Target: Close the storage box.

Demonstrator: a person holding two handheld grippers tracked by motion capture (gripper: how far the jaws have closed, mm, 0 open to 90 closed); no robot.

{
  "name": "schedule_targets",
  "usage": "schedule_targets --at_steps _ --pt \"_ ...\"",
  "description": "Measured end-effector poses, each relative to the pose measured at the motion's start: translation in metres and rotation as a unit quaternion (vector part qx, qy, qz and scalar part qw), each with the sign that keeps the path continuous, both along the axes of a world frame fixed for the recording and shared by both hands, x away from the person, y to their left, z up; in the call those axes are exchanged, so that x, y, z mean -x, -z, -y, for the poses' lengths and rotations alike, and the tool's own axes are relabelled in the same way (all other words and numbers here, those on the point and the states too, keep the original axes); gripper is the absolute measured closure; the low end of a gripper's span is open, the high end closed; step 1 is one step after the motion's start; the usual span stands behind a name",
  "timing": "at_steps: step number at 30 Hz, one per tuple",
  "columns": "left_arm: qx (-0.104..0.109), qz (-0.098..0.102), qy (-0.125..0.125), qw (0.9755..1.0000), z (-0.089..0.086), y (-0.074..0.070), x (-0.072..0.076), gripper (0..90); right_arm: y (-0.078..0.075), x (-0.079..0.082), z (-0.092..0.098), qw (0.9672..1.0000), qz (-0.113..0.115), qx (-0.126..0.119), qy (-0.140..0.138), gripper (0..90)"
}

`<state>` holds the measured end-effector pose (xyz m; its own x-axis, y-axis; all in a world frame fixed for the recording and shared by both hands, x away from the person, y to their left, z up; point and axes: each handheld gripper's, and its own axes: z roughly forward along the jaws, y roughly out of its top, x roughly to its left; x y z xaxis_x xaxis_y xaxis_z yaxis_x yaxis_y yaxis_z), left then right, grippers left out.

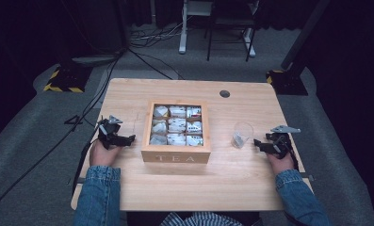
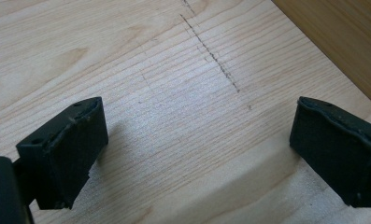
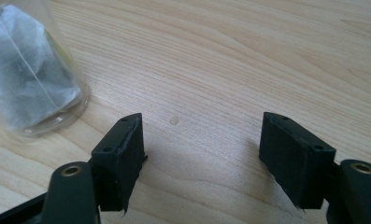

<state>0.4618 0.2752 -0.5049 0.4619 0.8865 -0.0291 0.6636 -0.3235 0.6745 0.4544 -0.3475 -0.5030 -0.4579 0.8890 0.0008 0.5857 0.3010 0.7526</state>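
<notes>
A wooden tea box (image 1: pixel 176 154) marked TEA stands open in the middle of the table, its compartments holding several white tea bags (image 1: pixel 176 125). To its right is a clear glass (image 1: pixel 242 134) with a tea bag inside (image 3: pixel 26 84). My left gripper (image 1: pixel 126 140) rests on the table left of the box, open and empty, its black pads (image 2: pixel 64 156) wide apart over bare wood. My right gripper (image 1: pixel 260 145) lies right of the glass, open and empty, pads (image 3: pixel 122 156) apart, the glass just beyond its left pad.
The light wooden table (image 1: pixel 184 183) has a round cable hole (image 1: pixel 224 93) at the back right. A side of the tea box (image 2: pixel 342 37) shows at the top right of the left gripper view. Cables and stand feet lie on the grey floor behind.
</notes>
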Motion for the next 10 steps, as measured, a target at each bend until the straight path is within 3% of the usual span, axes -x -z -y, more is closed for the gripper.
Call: schedule_targets --at_steps 10 --pt "0.0 0.0 -0.004 1.0 0.0002 0.0 0.0007 4.8 0.0 0.0 -0.0001 1.0 0.0 0.0 0.0 31.0"
